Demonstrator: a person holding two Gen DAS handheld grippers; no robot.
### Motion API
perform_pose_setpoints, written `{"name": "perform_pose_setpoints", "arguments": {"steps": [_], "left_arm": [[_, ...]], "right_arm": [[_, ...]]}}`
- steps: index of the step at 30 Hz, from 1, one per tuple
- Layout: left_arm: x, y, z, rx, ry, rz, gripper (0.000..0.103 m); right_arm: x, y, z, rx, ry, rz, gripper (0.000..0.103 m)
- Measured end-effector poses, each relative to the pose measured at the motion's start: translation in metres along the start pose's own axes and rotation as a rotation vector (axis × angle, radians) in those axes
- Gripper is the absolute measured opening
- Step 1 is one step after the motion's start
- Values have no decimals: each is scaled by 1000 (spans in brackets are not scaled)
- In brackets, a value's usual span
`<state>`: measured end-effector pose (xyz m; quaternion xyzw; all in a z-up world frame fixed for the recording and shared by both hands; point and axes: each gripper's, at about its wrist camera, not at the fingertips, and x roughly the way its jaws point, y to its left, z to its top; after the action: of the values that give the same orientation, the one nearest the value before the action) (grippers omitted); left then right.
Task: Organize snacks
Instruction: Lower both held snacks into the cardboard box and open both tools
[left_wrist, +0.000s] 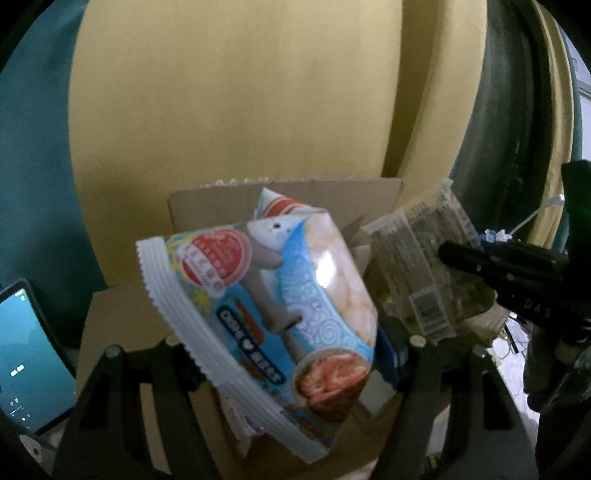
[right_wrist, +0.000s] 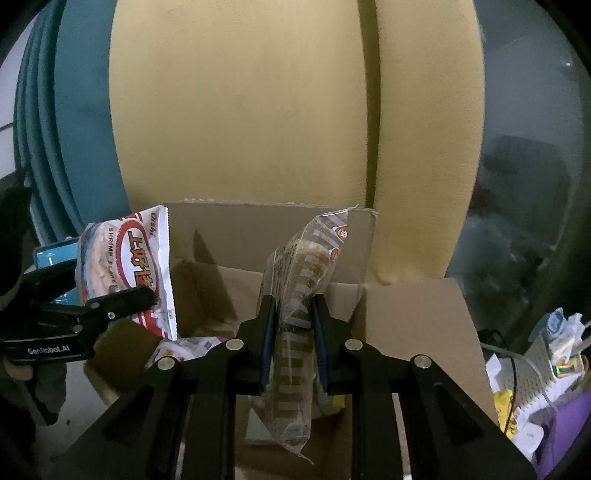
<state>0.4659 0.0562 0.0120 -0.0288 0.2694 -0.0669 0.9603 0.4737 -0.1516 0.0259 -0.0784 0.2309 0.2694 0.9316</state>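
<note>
Blue-and-white shrimp bag tilted between the left jaws, over the open box; clear striped wafer pack upright, pinched between the right jaws

Left claw and right claw, both clamped, side by side

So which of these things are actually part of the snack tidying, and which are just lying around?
Part of the job:
shrimp flakes bag, held in the left claw
clear wafer packet, held in the right claw
cardboard box

Just lying about:
phone
yellow cushion
clutter on the right
</note>
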Motion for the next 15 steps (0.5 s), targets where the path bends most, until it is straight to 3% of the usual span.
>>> {"name": "perform_pose_setpoints", "arguments": {"steps": [8,13,15], "left_arm": [[29,6,2,-23,66,-7,73],[40,7,2,-62,95,-35,87],[39,7,3,-70,89,-39,87]], "right_arm": [[23,-7,5,27,19,2,21],[33,-8,8,48,29,-23,22],[34,-7,7,54,32,-31,29]]}}
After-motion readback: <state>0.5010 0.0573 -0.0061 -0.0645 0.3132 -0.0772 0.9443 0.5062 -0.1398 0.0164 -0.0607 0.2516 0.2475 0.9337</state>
